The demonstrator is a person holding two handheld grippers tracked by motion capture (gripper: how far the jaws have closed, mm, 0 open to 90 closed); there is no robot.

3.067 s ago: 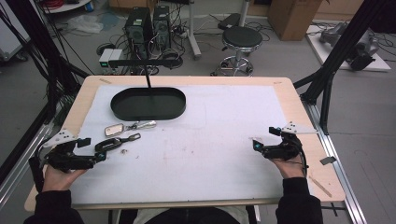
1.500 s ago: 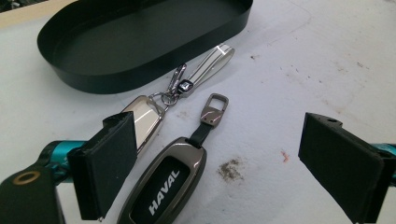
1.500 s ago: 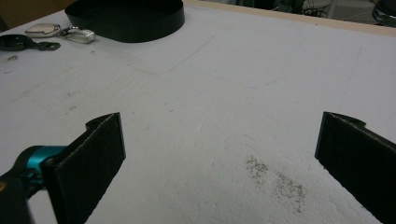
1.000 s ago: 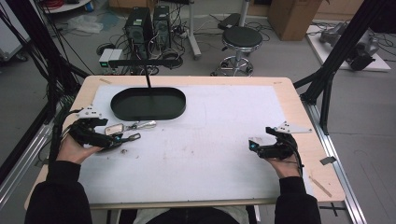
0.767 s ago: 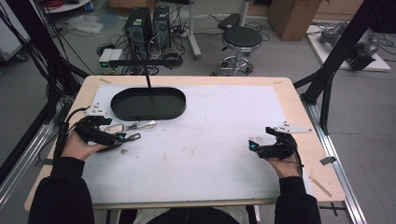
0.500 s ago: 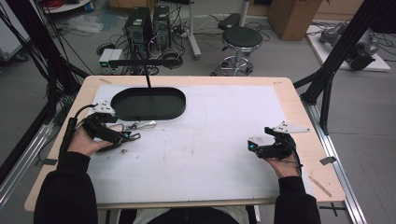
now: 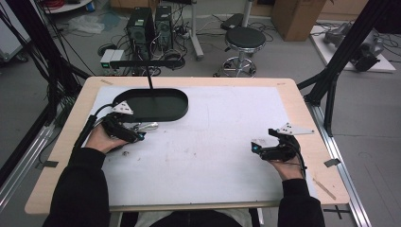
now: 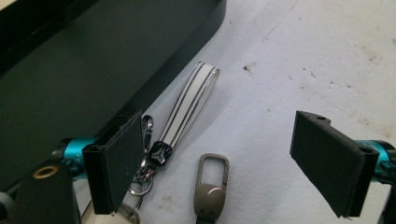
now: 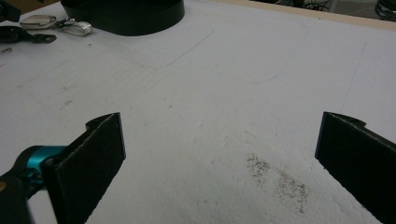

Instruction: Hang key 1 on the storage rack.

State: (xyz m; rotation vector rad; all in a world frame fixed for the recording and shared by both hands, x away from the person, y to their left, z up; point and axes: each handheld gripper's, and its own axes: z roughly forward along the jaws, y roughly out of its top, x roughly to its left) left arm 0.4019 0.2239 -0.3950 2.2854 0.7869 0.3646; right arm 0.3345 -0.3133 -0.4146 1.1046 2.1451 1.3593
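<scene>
High view: a person sits at a pale wooden tabletop [image 7: 302,101] covered by a white sheet. The left gripper [image 7: 135,135] has travelled forward from the near left edge over the last few seconds and now hovers just short of a black oval metal tray [image 7: 151,105]. A small cluster of key fobs [image 7: 144,126], silvery and dark, lies just beyond the gripper's tip, between it and the tray. The right gripper [image 7: 257,148] has barely moved and rests well apart from them on the bare sheet.

Left gripper view: both black jaws stand wide apart and hold nothing. Between them, close ahead, lies a grey-brown fob with a metal clip [image 8: 211,186]. Just inside the left-hand jaw lies a white strap with dark stripes [image 8: 189,105] joined to a dark metal clasp and ring; it runs forward alongside the tray wall [image 8: 140,65], and whether it touches that wall cannot be told. This approach suggests the left gripper is lining up to close on one of the fobs, most likely to lift it into the tray; nothing is grasped yet.

Right gripper view: its jaws are also spread wide and hold nothing, over scuffed white sheet. Far ahead and to the left sit the tray [image 9: 126,14] and the fobs [image 9: 74,27].
</scene>
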